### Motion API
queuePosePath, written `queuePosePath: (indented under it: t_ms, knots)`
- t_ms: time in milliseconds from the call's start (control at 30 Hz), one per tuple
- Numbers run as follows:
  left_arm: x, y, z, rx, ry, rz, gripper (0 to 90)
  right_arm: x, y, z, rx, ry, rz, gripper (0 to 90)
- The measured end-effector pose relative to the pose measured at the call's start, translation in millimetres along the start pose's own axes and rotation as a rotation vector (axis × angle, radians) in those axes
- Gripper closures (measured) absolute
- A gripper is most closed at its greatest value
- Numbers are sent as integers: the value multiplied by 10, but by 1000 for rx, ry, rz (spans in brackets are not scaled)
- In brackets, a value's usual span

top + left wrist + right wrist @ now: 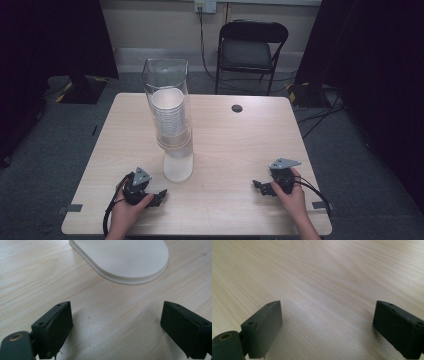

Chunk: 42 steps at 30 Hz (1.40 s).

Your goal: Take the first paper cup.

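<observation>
table point(225, 150): pale wood-grain, matt | dispenser tube point(165, 80): clear glossy plastic | base point(122, 260): smooth white plastic

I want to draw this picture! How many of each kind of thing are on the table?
Cup dispenser with a stack of cups: 1
Tongs: 2, left and right
Black round plug in the table: 1
Total: 4

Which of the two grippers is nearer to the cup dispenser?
The left gripper: it rests just beside the white base of the cup dispenser. The right gripper lies farther off.
</observation>
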State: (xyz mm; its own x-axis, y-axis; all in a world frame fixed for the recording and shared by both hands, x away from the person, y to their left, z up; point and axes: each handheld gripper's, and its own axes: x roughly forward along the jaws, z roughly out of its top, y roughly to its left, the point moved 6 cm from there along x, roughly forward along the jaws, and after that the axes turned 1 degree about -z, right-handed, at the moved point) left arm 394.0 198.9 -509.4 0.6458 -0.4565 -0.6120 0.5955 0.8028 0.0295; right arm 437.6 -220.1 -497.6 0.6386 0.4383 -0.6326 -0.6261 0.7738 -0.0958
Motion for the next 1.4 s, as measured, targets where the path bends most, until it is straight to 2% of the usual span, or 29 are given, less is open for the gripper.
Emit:
queuePosePath:
  t_ms: [133, 167, 233, 267, 433, 467, 600, 700, 733, 767, 867, 1100, 1167, 1267, 1300, 1367, 1400]
  knots:
    - [6, -10, 8, -17, -5, 8, 103, 0, 0, 0, 0, 0, 0, 82]
    - [4, -10, 19, -22, -10, 2, 111, 0, 0, 0, 0, 0, 0, 82]
    - [-6, -33, 64, -53, -44, -27, 192, 0, 0, 0, 1, 0, 0, 82]
    - [-13, -47, 91, -56, -61, -39, 166, 1, -1, 1, -1, -1, 1, 82]
    - [-57, -118, 253, -11, -141, -43, 160, 1, -1, 1, -1, -1, 1, 81]
    - [-71, -135, 289, -13, -160, -46, 160, 1, -1, 1, -2, -2, 2, 81]
    - [-111, -142, 439, 1, -240, -17, 161, 2, -2, 1, -2, -1, 2, 80]
    - [-117, -128, 501, 10, -264, 0, 166, 1, -2, 1, -2, -1, 2, 80]
    - [-113, -117, 564, -3, -299, 6, 166, 1, -1, 1, -2, -1, 3, 80]
    - [-113, -117, 564, -3, -299, 6, 166, 1, -1, 1, -2, -1, 3, 80]
    - [-110, -108, 720, -29, -358, 12, 161, 2, -2, 1, -3, -2, 2, 80]
    - [-72, -142, 921, -18, -394, 23, 158, -1, -8, -1, 4, 2, -4, 77]
    - [-17, -177, 994, -34, -410, 15, 158, 1, -10, -1, 4, 2, -5, 76]
    - [35, -205, 1053, -21, -424, 28, 165, 1, -10, 0, 4, 1, -4, 76]
    - [54, -202, 1066, -26, -428, 41, 169, 1, -10, 0, 4, 2, -4, 76]
    - [67, -199, 1074, -33, -436, 38, 181, 1, -10, 0, 4, 2, -4, 76]
    - [91, -202, 1107, -55, -466, 50, 182, 1, -10, 0, 4, 2, -6, 75]
